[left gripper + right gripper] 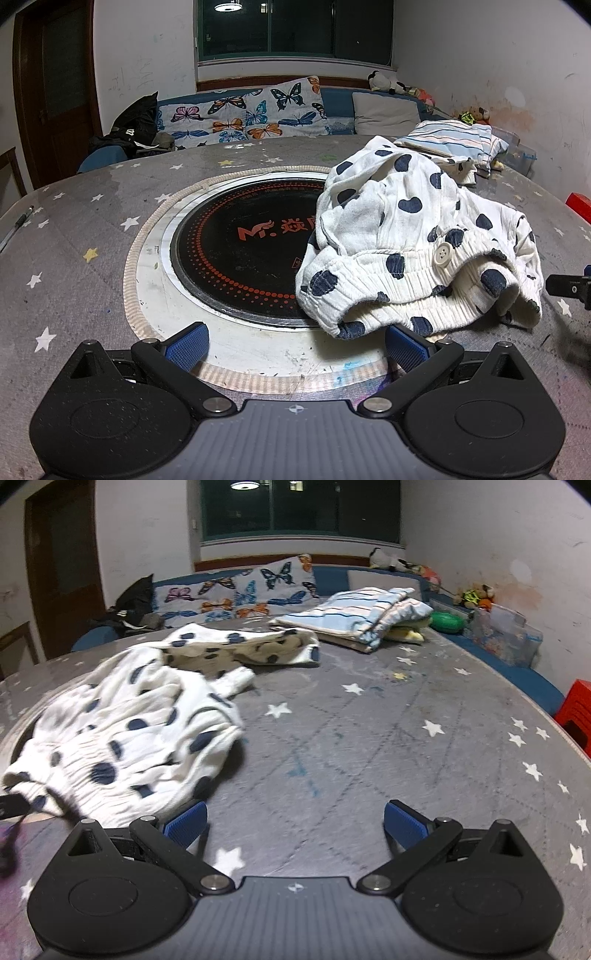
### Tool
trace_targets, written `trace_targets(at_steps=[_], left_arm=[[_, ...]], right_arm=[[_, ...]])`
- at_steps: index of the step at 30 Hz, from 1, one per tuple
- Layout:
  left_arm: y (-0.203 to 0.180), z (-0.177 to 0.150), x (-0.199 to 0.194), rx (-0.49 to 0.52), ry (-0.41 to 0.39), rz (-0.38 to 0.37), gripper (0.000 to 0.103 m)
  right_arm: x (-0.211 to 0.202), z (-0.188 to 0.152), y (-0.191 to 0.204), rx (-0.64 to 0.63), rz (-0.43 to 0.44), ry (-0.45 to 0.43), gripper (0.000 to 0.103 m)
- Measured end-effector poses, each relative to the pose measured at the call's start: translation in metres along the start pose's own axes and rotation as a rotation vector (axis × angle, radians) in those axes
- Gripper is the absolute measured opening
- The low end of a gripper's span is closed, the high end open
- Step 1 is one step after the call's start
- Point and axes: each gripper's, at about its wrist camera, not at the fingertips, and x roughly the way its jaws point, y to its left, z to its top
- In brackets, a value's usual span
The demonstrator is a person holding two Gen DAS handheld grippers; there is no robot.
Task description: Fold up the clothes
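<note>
A crumpled white garment with dark blue spots (413,240) lies on the grey star-patterned table (81,229), partly over the round black cooktop (243,254). Its ribbed waistband with a white button (442,253) faces me. My left gripper (295,345) is open and empty, its right blue pad (404,345) just under the waistband's edge. In the right wrist view the same garment (140,731) lies to the left, and my right gripper (295,823) is open and empty over bare table, its left pad (186,823) close to the garment's hem.
A folded striped blue-and-white cloth (354,616) lies at the table's far side, also seen in the left wrist view (450,138). A red stool (576,709) stands off the right edge. A sofa with butterfly cushions (243,114) runs behind the table. A pen (16,227) lies at the far left.
</note>
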Motion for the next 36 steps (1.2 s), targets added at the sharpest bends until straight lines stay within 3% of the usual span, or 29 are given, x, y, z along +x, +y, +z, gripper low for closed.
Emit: trace_targets(at_steps=[7,12,18,36], left_arm=[[-0.009,-0.002,-0.004,-0.026,0.008,0.046,0.103],[-0.016,-0.008,-0.015,-0.034,0.011,0.051,0.103],[-0.027,-0.007,-0.018,-0.057,0.045,0.088,0.103],[-0.04,-0.014,-0.033,-0.081,0.095,0.103,0.103]], right_arm=[[-0.013,-0.004,0.027,-0.052,0.003,0.014,0.103],[-0.021,-0.008,0.021,-0.058,0.071,0.025,0.103],[-0.024,-0.011,0.031,-0.071,0.089,0.041,0.103],[-0.037,-0.018,0.041,-0.078,0.115,0.041,0.103]])
